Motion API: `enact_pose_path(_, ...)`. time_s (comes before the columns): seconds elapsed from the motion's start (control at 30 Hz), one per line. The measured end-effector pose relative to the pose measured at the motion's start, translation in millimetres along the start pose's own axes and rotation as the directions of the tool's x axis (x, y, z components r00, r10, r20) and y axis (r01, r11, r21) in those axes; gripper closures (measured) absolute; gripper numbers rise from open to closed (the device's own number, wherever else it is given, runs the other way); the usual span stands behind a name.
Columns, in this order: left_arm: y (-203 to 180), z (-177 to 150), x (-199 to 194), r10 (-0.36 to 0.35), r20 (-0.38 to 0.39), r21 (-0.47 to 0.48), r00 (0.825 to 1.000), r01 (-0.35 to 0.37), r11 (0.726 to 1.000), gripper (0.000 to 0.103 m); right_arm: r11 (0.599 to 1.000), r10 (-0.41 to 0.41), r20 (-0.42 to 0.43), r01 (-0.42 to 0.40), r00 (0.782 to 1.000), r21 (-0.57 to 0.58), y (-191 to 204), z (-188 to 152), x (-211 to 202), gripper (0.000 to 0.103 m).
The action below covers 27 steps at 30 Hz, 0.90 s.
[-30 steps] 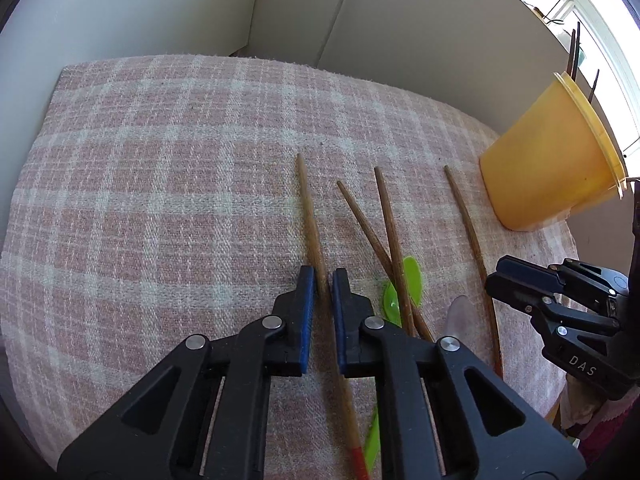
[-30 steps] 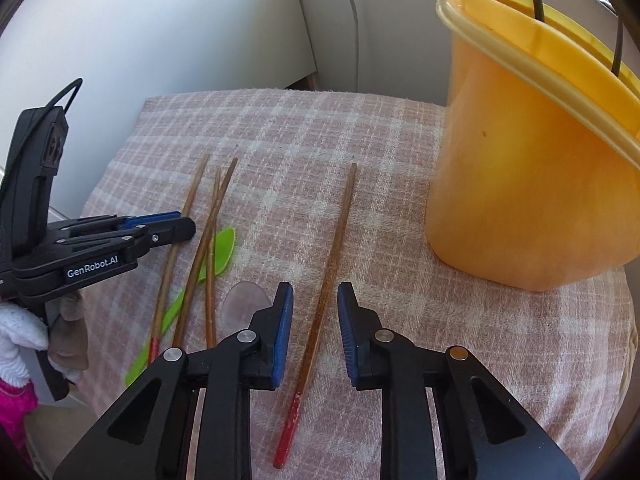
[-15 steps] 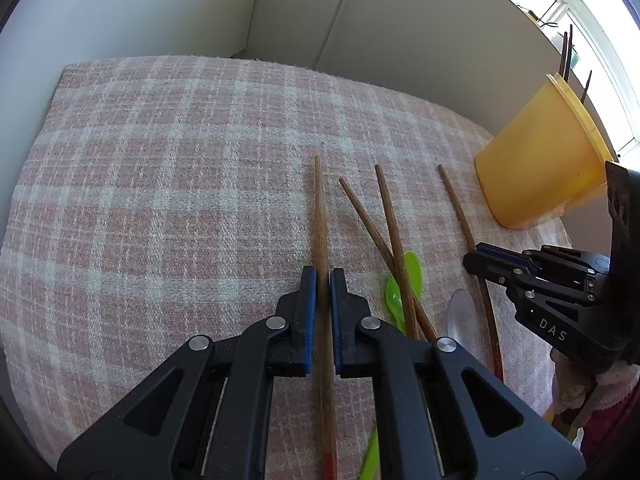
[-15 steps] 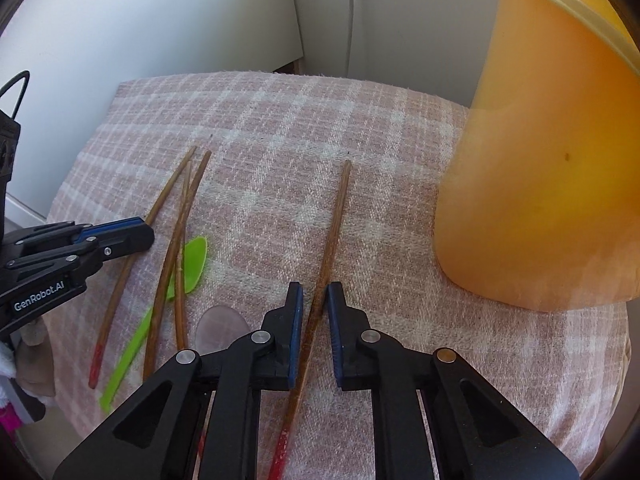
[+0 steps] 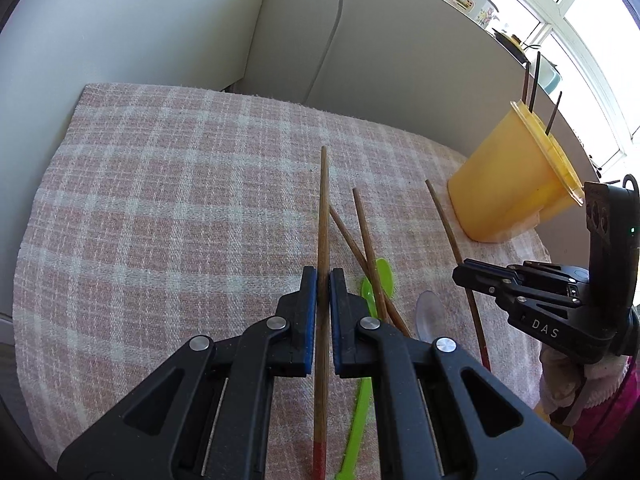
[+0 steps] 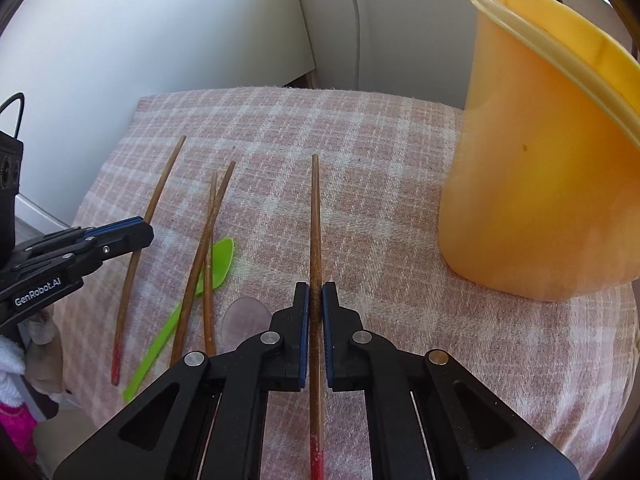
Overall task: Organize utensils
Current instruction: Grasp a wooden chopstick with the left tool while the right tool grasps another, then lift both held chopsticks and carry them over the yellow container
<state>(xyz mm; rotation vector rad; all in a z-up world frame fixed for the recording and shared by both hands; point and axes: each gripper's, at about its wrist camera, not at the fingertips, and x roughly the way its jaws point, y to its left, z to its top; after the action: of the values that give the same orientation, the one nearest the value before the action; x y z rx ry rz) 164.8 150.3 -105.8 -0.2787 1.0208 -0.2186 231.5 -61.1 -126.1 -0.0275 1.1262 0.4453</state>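
**Both grippers clamped on chopsticks beside the yellow cup**

In the left wrist view our left gripper [image 5: 323, 280] has its blue-padded fingers [image 5: 309, 300] pressed tight on a wooden chopstick with a red end [image 5: 322, 240]; that stick points away from us, well to the left of the yellow cup [image 5: 508, 184], which stands at the far right edge of the checked cloth [image 5: 160, 200]; between the held stick and the cup lie two crossed chopsticks [image 5: 364, 236], a green spoon [image 5: 380, 276] under them, and a clear spoon [image 5: 428, 312] nearer the cup; dark sticks [image 5: 534, 84] poke up out of the cup; our right gripper [image 5: 460, 276] shows just below the cup, closed on another chopstick [image 5: 448, 232].

In the right wrist view our right gripper [image 6: 316, 292] clamps that second chopstick [image 6: 315, 216] between its pads [image 6: 329, 320], its red end toward us; the cup [image 6: 536, 184] rises near on the right; left of the held stick lie the crossed pair [image 6: 208, 240], the green spoon [image 6: 218, 264] and the clear spoon [image 6: 244, 316]; farther from the cup, our left gripper [image 6: 150, 232] carries its chopstick [image 6: 160, 192].
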Motion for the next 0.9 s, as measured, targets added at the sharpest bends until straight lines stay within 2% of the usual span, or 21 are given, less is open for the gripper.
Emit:
enact_pose_path(0.27, -14, 0, -43, -0.025, 0.080, 0.051, 0.997, 0.021, 0.998, 0.099, 0.998, 0.058, 0.077, -0.058, 0.995, 0.004, -8, -8, -37, 0.098)
enact_pose_path(0.47, -39, -4, -65, -0.054, 0.126, 0.090, 0.991, 0.043, 0.995, 0.099, 0.997, 0.078, 0.136, -0.078, 0.988, -0.002, -10, -15, -64, 0.098)
enact_pose_path(0.9, -80, -7, -88, -0.111, 0.194, 0.156, 0.975, 0.081, 0.984, 0.099, 0.995, 0.101, 0.237, -0.101, 0.966, -0.015, -12, -30, -107, 0.098)
